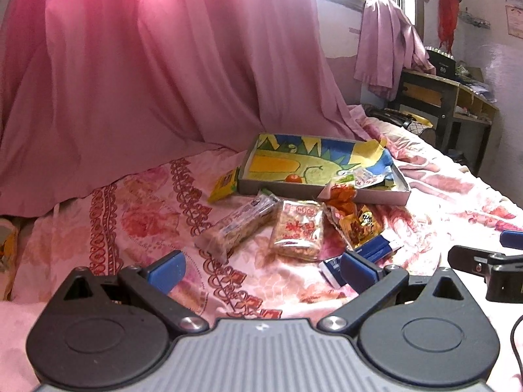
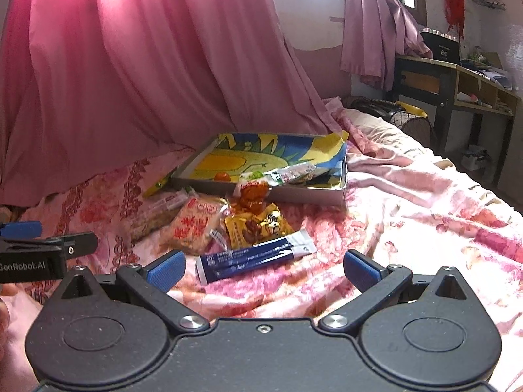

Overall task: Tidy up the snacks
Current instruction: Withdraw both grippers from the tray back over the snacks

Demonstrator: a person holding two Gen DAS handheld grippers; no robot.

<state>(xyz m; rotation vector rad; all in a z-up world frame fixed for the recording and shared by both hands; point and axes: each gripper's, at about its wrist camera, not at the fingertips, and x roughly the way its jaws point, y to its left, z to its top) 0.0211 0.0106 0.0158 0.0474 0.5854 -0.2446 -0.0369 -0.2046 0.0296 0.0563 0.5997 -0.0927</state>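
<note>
- My left gripper (image 1: 261, 269) and right gripper (image 2: 263, 269) both hover low over the pink floral bedspread (image 2: 408, 215) with fingers spread wide and nothing between them.
- The snacks lie bunched just in front of the shallow cardboard box with the blue-and-yellow cartoon lining (image 1: 376, 196): a long clear-wrapped grain bar (image 1: 240, 223), a square clear packet with red print (image 1: 299, 228), a yellow foil pouch (image 2: 258, 225), and nearest my right gripper a dark blue and white flat sachet (image 2: 255, 256).
- A crinkly orange-filled bag (image 2: 253, 194) leans on the box's front wall; a couple of packets already sit inside.
- Risk: the packets overlap, so closing on one may drag its neighbour.
- Risk: the bedding is soft and rumpled; pressing down could pinch fabric with the flat sachet.
- Risk: the box sits on the soft bedding, so I judge a nudge could tip it.
</note>
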